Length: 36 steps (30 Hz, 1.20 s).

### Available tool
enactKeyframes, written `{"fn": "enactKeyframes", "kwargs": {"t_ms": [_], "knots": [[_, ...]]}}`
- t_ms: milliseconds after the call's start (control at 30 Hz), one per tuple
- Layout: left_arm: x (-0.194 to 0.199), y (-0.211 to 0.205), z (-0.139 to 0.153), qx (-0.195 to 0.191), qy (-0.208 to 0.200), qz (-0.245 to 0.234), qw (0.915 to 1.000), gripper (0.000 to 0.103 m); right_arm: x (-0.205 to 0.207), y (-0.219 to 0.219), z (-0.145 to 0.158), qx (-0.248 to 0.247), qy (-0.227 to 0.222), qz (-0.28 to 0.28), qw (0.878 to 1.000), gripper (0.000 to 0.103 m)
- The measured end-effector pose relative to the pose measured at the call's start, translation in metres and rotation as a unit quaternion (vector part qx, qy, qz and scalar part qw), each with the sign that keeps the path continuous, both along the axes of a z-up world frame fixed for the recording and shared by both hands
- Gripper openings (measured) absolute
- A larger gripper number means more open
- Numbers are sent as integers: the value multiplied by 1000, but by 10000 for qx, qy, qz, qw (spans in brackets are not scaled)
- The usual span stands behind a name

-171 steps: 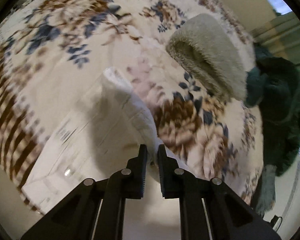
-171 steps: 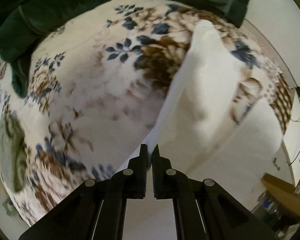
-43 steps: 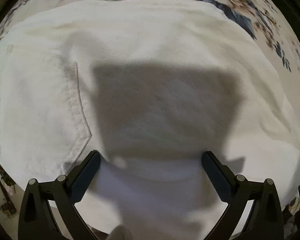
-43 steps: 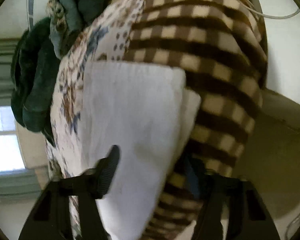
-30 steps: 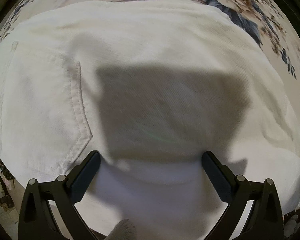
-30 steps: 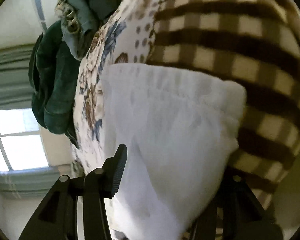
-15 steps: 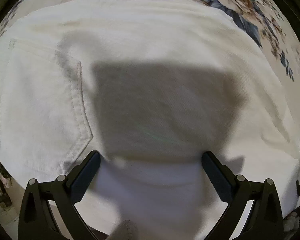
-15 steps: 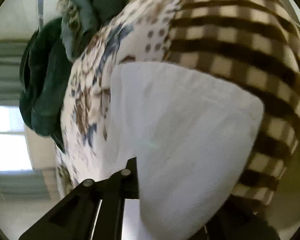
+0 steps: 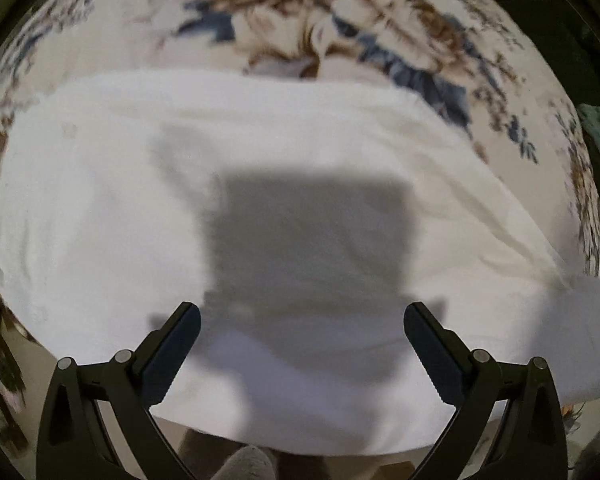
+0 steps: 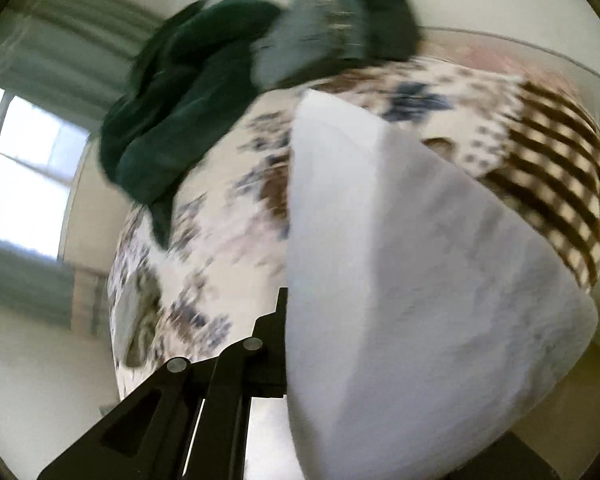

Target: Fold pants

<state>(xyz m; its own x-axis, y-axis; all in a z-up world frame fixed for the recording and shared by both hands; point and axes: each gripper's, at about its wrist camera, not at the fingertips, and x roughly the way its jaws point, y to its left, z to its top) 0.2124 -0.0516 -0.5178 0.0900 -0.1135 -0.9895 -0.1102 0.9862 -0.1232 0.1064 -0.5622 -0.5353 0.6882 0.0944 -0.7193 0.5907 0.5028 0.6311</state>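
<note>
The white pants (image 9: 260, 168) lie folded on a floral blanket (image 9: 340, 28). My left gripper (image 9: 302, 332) hovers just above them, jaws wide open and empty, casting a square shadow on the cloth. In the right wrist view the pants (image 10: 420, 260) rise up as a lifted fold, draped over my right gripper (image 10: 296, 320). Only its left finger (image 10: 274, 332) shows; the cloth hides the other, and the jaws appear shut on the pants' edge.
A pile of dark green clothes (image 10: 172, 112) lies at the blanket's far end, with a grey garment (image 10: 308, 48) beside it. A brown checked border (image 10: 560, 168) marks the blanket's edge. A window (image 10: 24, 168) is at the left.
My right gripper closed on the pants' edge and swung, lifting the fold. My left gripper stayed open and pulled back a little, so more blanket shows.
</note>
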Motion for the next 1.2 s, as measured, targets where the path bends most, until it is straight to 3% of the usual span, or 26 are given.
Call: {"fn": "enactKeyframes", "kwargs": {"t_ms": [233,333,433,533,633,733,800,933,1033,1100,1200], "knots": [[-8,15,36,-175,-256,-70,9995,103,25,139,34,-123,-193,834,9963,7],[-13,33,46,-214,-357,40,9991,103,36,197,23,-54,-143,1238,9922,7],[-22,60,47,-172,-400,161,9989,103,50,263,-6,-145,128,1765,9841,7],[-33,95,41,-65,-321,332,9989,103,61,326,-47,-572,609,2347,9685,8],[-45,133,37,-49,-192,581,9981,103,67,383,-86,-1270,1254,2930,9393,13],[-55,165,37,-8,-150,840,9964,103,66,425,-98,-1662,1560,3328,9150,39],[-61,185,37,12,-123,1021,9947,103,62,448,-95,-1819,1485,3544,9051,60],[-68,208,37,102,-58,1265,9919,103,56,497,-92,-1173,1222,4463,8787,60],[-65,206,44,115,-134,1206,9925,103,51,495,-83,-806,1128,4452,8846,60],[-61,197,52,136,-268,1058,9939,103,46,470,-71,-558,1080,4108,9036,60],[-49,165,63,-105,-477,739,9961,103,37,412,-49,-746,1148,3338,9326,60]]}}
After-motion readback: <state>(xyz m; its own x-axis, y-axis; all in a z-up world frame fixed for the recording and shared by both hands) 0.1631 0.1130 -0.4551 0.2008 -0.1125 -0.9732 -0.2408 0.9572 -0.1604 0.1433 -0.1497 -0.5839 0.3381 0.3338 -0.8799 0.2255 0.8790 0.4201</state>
